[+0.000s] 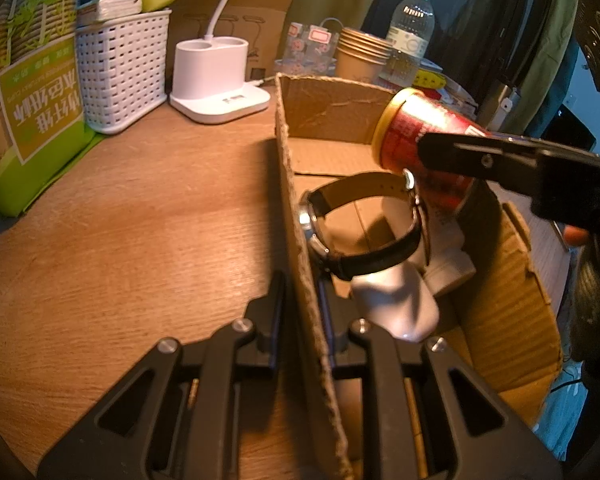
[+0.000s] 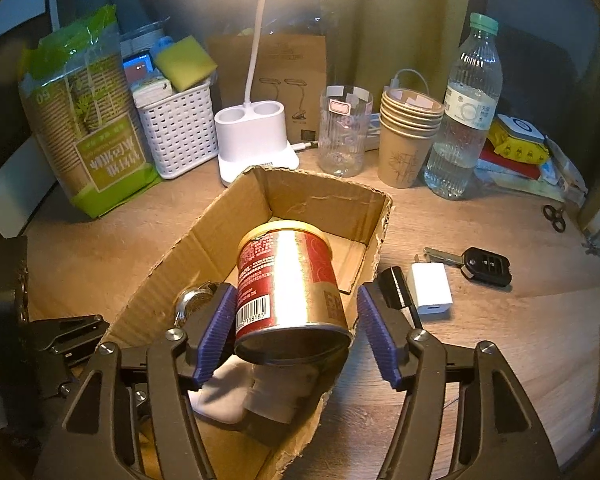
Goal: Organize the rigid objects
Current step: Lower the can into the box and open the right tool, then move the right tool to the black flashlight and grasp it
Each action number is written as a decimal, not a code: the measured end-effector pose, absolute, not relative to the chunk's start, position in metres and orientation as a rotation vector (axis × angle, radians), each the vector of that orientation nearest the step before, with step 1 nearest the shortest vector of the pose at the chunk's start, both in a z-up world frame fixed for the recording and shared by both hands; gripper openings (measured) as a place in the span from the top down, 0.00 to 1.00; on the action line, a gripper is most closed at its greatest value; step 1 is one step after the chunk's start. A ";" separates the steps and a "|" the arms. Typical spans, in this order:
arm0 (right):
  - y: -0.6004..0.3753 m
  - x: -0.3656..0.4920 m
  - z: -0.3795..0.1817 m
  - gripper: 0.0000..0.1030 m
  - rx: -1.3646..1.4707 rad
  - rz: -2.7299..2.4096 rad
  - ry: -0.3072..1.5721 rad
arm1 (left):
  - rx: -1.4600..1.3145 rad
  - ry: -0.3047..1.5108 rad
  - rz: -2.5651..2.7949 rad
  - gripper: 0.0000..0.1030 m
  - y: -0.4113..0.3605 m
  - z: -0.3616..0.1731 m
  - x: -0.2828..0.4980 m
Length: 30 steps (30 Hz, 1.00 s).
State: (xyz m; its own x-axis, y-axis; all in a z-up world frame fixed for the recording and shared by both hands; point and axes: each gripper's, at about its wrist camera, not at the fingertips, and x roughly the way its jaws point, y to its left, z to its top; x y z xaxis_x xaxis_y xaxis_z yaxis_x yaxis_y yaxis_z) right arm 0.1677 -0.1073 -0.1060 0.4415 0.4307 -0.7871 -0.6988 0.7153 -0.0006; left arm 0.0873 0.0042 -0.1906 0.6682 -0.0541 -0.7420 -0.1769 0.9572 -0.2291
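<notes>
While the left gripper [image 1: 298,300] pinches the left wall of the open brown cardboard box [image 2: 324,200], a black-strapped wristwatch [image 1: 332,236] and a white plastic piece [image 2: 236,392] already lie inside. Over them, the red-and-gold cylindrical tin can [image 2: 292,292] sits tilted between the right gripper [image 2: 296,332], whose jaws stand apart, its right pad clear of the can. Near the box's right wall, a white charger cube [image 2: 430,288] and black car key [image 2: 486,266] wait on the wooden table [image 2: 480,360].
</notes>
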 end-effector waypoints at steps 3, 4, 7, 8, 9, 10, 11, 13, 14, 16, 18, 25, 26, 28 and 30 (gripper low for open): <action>-0.111 0.167 -0.104 0.33 -0.341 0.726 0.845 | -0.295 0.839 0.071 0.83 0.004 -0.191 0.088; -0.112 0.166 -0.101 0.32 -0.332 0.729 0.831 | -0.295 0.839 0.070 0.83 0.004 -0.191 0.087; -0.117 0.165 -0.093 0.27 -0.314 0.740 0.796 | -0.294 0.839 0.074 0.83 0.002 -0.191 0.087; -0.118 0.165 -0.091 0.27 -0.317 0.741 0.790 | -0.294 0.839 0.075 0.83 0.002 -0.191 0.088; -0.118 0.165 -0.090 0.27 -0.319 0.739 0.787 | -0.293 0.839 0.076 0.83 0.001 -0.191 0.088; -0.119 0.165 -0.089 0.27 -0.317 0.737 0.784 | -0.293 0.838 0.077 0.83 0.001 -0.191 0.087; -0.121 0.166 -0.089 0.27 -0.312 0.735 0.785 | -0.293 0.838 0.078 0.83 0.001 -0.191 0.087; -0.124 0.167 -0.090 0.26 -0.306 0.726 0.785 | -0.294 0.838 0.080 0.83 0.002 -0.190 0.087; -0.127 0.167 -0.089 0.26 -0.303 0.723 0.784 | -0.295 0.838 0.081 0.83 0.003 -0.191 0.087; -0.132 0.168 -0.088 0.26 -0.299 0.710 0.781 | -0.296 0.838 0.083 0.83 0.003 -0.190 0.086; -0.138 0.170 -0.087 0.26 -0.290 0.697 0.777 | -0.297 0.838 0.084 0.83 0.003 -0.190 0.086; -0.168 0.180 -0.087 0.26 -0.258 0.621 0.774 | -0.297 0.837 0.088 0.83 0.004 -0.190 0.085; -0.172 0.181 -0.087 0.26 -0.254 0.614 0.774 | -0.297 0.837 0.088 0.83 0.004 -0.190 0.085; -0.179 0.184 -0.088 0.26 -0.246 0.597 0.775 | -0.297 0.837 0.088 0.83 0.004 -0.190 0.085; -0.184 0.187 -0.088 0.26 -0.241 0.585 0.777 | -0.297 0.837 0.089 0.83 0.004 -0.190 0.085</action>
State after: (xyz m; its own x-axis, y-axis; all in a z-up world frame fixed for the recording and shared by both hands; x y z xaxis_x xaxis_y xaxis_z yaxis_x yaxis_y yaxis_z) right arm 0.1866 -0.1841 -0.0885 0.5649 0.4058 -0.7184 -0.5782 0.8159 0.0062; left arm 0.0851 0.0042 -0.1899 0.6686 -0.0387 -0.7426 -0.1937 0.9551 -0.2242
